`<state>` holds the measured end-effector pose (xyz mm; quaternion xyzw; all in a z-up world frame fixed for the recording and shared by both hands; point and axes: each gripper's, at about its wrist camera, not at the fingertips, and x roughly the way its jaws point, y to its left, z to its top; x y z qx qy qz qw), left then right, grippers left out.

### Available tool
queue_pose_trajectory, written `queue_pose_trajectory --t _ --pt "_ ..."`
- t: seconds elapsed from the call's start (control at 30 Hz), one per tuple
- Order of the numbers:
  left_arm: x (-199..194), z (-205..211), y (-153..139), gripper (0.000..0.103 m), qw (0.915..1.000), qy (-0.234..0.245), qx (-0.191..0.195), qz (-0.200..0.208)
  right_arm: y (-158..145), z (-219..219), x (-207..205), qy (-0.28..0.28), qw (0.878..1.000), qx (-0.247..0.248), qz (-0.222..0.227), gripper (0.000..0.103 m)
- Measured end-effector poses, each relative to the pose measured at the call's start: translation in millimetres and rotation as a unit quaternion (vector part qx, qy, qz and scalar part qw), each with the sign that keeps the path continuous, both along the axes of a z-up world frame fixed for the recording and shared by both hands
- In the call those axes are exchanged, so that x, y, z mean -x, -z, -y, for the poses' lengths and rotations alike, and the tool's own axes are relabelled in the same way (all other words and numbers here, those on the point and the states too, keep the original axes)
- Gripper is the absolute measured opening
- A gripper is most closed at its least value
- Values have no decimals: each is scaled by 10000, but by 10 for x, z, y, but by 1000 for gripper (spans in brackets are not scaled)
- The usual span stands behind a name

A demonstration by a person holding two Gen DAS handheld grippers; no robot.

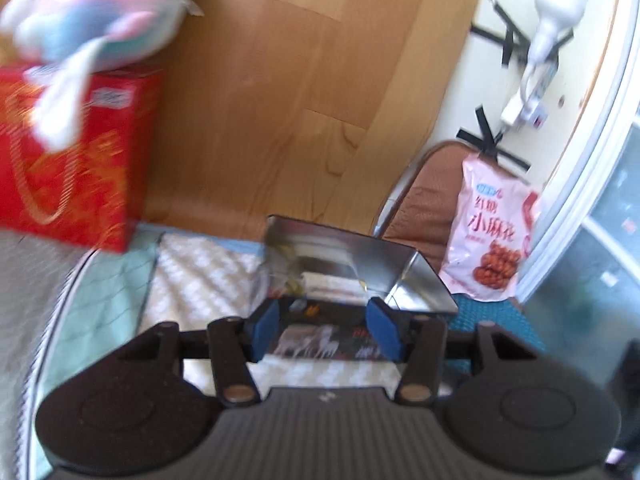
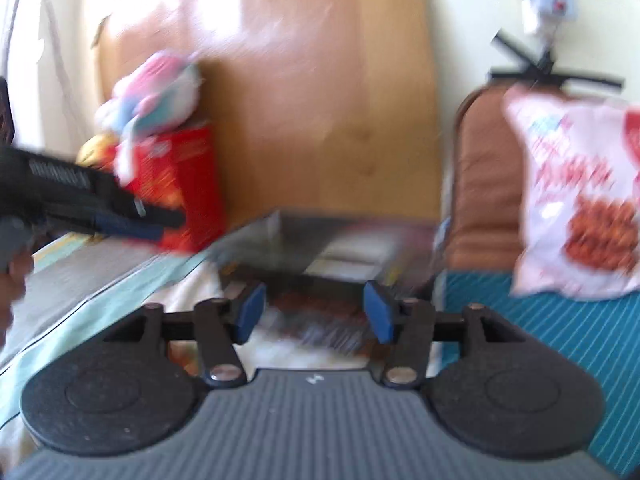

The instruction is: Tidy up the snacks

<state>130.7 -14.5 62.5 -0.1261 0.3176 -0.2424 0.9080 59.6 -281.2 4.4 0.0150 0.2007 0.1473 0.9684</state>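
An open silver tin [image 1: 404, 276] sits on a patterned cloth, with a few small snacks inside; in the blurred right wrist view it is the tin [image 2: 304, 236]. A dark printed snack packet [image 1: 320, 340] lies in front of the tin, between the blue pads of my left gripper [image 1: 324, 326], which is open above it. My right gripper [image 2: 312, 312] is open too, over the same dark packet [image 2: 316, 320]. A pink bag of twisted snacks [image 1: 492, 240] leans against a brown chair; it also shows in the right wrist view [image 2: 576, 200]. The left gripper also shows at the left edge of the right wrist view [image 2: 152, 222].
A red gift box [image 1: 76, 160] with a plush toy [image 1: 96, 16] on top stands at the left, against a wooden board [image 1: 280, 100]. The box [image 2: 188, 192] and toy [image 2: 156, 96] show in the right view too. A teal striped mat [image 2: 540, 344] lies at the right.
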Motion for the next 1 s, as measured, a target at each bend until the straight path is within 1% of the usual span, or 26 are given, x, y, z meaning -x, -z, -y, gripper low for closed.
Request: queue_pose_trajectory --t 0.07,0.1,0.17,0.23,0.33,0.37,0.4,0.43,0.47,0.53,0.57,0.63,0.67,0.7,0.73,0.77,0.8,0.9,1.0 --pt "153 -251 33 50 9998 -87 153 -73 104 -83 66 -267 9992 18 -296 66" --pt "221 -361 55 50 9996 -171 184 -115 146 -135 89 -309 9987 62 -412 66" --pt "326 -549 93 50 9990 -351 212 -172 190 -261 156 -442 9976 108 -521 66" --pt "384 -716 154 52 9980 -516 235 -292 184 -408 192 -728 9955 0 -598 66" --pt "345 -899 301 58 9942 -670 510 -662 167 -659 180 -1099 9914 -158 -687 66" --pt "307 -926 353 63 9930 -651 633 -761 168 -757 164 -1159 9908 -116 -683 66" --pt "263 -940 404 71 9918 -637 723 -841 159 -817 122 -1185 9905 -70 -698 66" --pt "221 -941 457 74 9909 -648 757 -906 169 -898 72 -1231 9895 -41 -750 66" --pt "177 -934 511 76 9903 -668 750 -965 189 -969 8 -1273 9885 -35 -818 66" --pt "76 -887 614 76 9885 -686 727 -1134 231 -1106 -49 -1262 9878 43 -907 66" --pt "23 -860 656 73 9876 -640 757 -1214 254 -1172 -75 -1253 9877 117 -932 66" --pt "-50 -791 733 63 9868 -505 794 -1318 299 -1291 -145 -1275 9868 230 -975 64" --pt "-83 -753 766 47 9864 -454 789 -1367 319 -1343 -177 -1284 9863 269 -1001 62" --pt "-108 -720 799 40 9858 -422 779 -1425 335 -1352 -193 -1292 9858 278 -1032 50" --pt "-111 -702 807 40 9854 -450 789 -1438 345 -1360 -220 -1270 9859 297 -1049 47" --pt "-103 -689 784 36 9858 -444 792 -1414 345 -1379 -230 -1120 9877 401 -1010 40" --pt "-85 -666 736 33 9870 -394 775 -1350 340 -1375 -227 -1007 9893 473 -945 40" --pt "-6 -571 522 33 9920 -221 693 -1029 231 -1240 -169 -954 9926 279 -702 40" --pt "-13 -416 281 33 9946 -46 711 -758 67 -1102 -67 -804 9961 270 -236 40"
